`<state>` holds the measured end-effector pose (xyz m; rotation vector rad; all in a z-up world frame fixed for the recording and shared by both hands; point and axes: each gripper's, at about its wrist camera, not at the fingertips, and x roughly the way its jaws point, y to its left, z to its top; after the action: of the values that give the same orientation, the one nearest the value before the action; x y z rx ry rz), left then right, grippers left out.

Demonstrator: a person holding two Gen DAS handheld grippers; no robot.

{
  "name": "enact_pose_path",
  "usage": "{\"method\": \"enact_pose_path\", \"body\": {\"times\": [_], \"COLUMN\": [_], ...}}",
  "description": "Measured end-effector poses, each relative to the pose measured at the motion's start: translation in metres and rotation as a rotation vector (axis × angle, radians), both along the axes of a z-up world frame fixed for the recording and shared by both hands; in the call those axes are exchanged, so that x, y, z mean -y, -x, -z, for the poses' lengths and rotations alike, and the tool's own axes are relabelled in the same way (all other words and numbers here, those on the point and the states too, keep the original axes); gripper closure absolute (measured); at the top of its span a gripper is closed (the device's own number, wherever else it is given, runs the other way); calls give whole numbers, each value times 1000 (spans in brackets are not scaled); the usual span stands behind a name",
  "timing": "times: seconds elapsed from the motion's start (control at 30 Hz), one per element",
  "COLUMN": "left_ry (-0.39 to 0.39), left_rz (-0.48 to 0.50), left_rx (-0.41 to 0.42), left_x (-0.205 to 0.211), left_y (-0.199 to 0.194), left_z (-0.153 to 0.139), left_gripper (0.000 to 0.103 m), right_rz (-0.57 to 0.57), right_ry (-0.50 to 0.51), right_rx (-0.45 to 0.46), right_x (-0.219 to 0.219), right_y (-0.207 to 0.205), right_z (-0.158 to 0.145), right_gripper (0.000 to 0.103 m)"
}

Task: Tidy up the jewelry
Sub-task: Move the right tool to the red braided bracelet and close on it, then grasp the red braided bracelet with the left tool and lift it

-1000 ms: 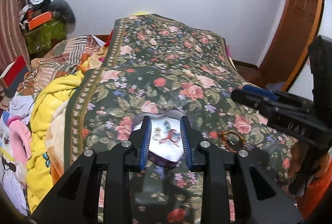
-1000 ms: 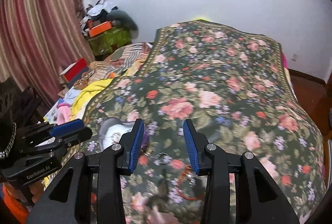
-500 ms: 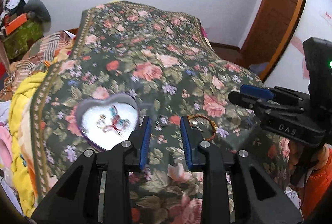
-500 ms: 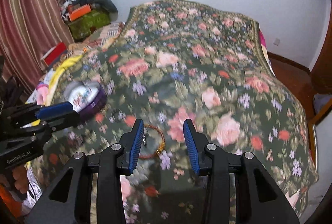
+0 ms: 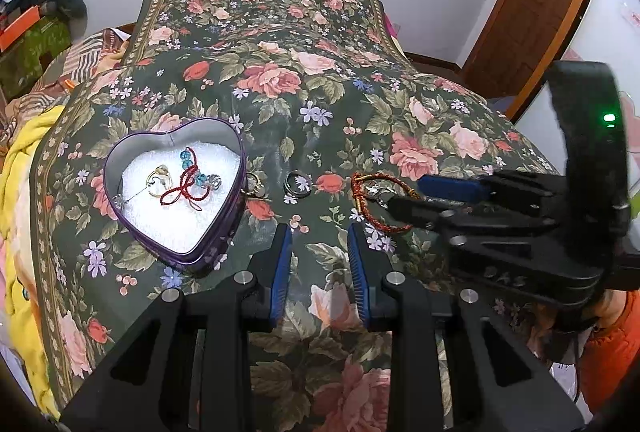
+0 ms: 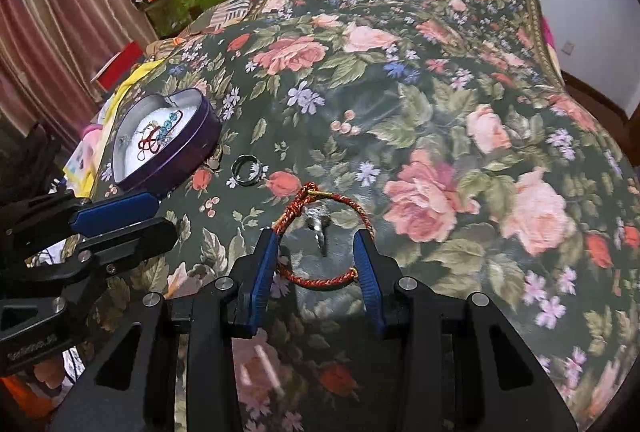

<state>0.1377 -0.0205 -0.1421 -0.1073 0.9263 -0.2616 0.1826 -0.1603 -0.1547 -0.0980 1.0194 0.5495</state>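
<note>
A: What is carrying the items?
B: A bed under a floral bedspread is carrying everything.

A: Which container is lying on it?
B: A heart-shaped tin is sitting open, lined white. It is holding a red cord bracelet with blue beads, a gold ring and a thin pin.

A: What is lying outside it?
B: A red-and-gold braided bracelet is lying well right of the tin, a dark ring between them, a small gold piece touching the tin's wall.

A: Tool states?
B: The right tool is closing, its narrow gap straddling the braided bracelet, pads not pressing. The left tool is hovering narrowly open, holding nothing.
</note>
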Motion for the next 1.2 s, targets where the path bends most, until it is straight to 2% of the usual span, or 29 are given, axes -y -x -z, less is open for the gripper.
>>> {"method": "enact_pose_path", "body": {"times": [0.03, 0.17, 0.3, 0.47, 0.7, 0.77, 0.8, 0.83, 1.07, 1.2], "left_ry": [0, 6, 9, 1, 20, 20, 15, 11, -8, -32], "left_rz": [-1, -4, 2, 20, 44, 53, 55, 58, 116, 110], "left_rx": [0, -6, -12, -15, -42, -54, -55, -56, -101, -119], "left_x": [-1, -4, -1, 7, 15, 19, 22, 26, 57, 70], "left_y": [0, -1, -2, -1, -7, -9, -10, -11, -24, -34], "left_z": [0, 3, 5, 6, 6, 7, 8, 8, 20, 30], "left_gripper": [75, 75, 75, 75, 75, 65, 55, 49, 42, 38], "right_rz": [-4, -2, 10, 24, 85, 111, 125, 141, 203, 205], "right_ry": [0, 3, 7, 4, -76, -86, -92, -96, -134, -144], "right_rx": [-6, -28, -24, 6, 63, 77, 86, 94, 124, 130], "right_x": [-1, -3, -4, -5, 27, 39, 45, 51, 79, 84], "right_y": [-1, -7, -12, -9, 4, 6, 7, 8, 8, 9], "right_z": [1, 8, 11, 6, -20, -27, -30, -33, -46, -47], "right_gripper": [77, 80, 91, 91, 91, 91, 91, 91, 91, 91]}}
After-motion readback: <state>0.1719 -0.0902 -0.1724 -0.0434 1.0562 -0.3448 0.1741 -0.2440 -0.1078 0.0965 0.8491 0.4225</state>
